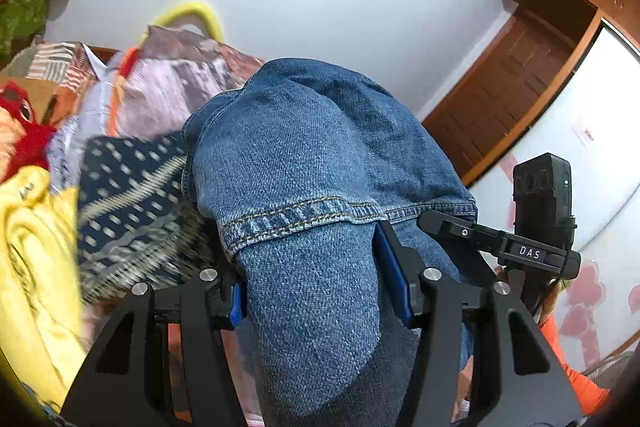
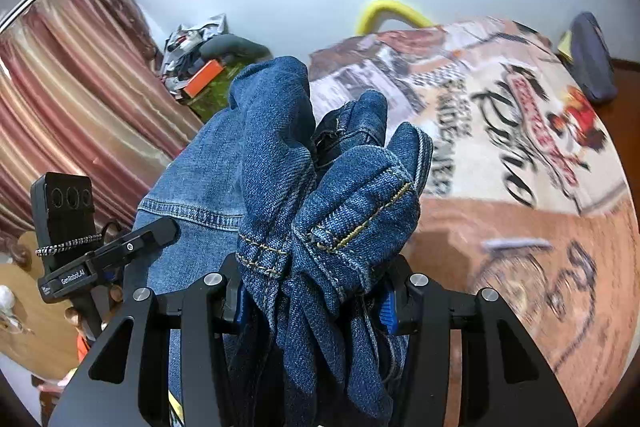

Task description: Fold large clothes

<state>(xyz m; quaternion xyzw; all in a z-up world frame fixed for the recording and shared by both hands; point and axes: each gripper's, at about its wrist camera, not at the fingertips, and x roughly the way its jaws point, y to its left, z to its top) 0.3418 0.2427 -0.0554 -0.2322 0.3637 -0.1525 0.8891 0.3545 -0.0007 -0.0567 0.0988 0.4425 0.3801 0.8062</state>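
Left wrist view: my left gripper point(image 1: 320, 291) is clamped on a thick fold of the denim garment point(image 1: 312, 155), which bulges up in front of the lens. A pile of other clothes point(image 1: 132, 167) lies to the left and a wooden door point(image 1: 508, 99) to the right. Right wrist view: my right gripper point(image 2: 316, 301) is clamped on a bunched, seamed part of the same denim, held above the bed point(image 2: 520, 227) with its printed cover. Only this view shows the bed and a curtain point(image 2: 68, 99). Judged from both views, the garment is lifted and bunched; no fold is laid yet.
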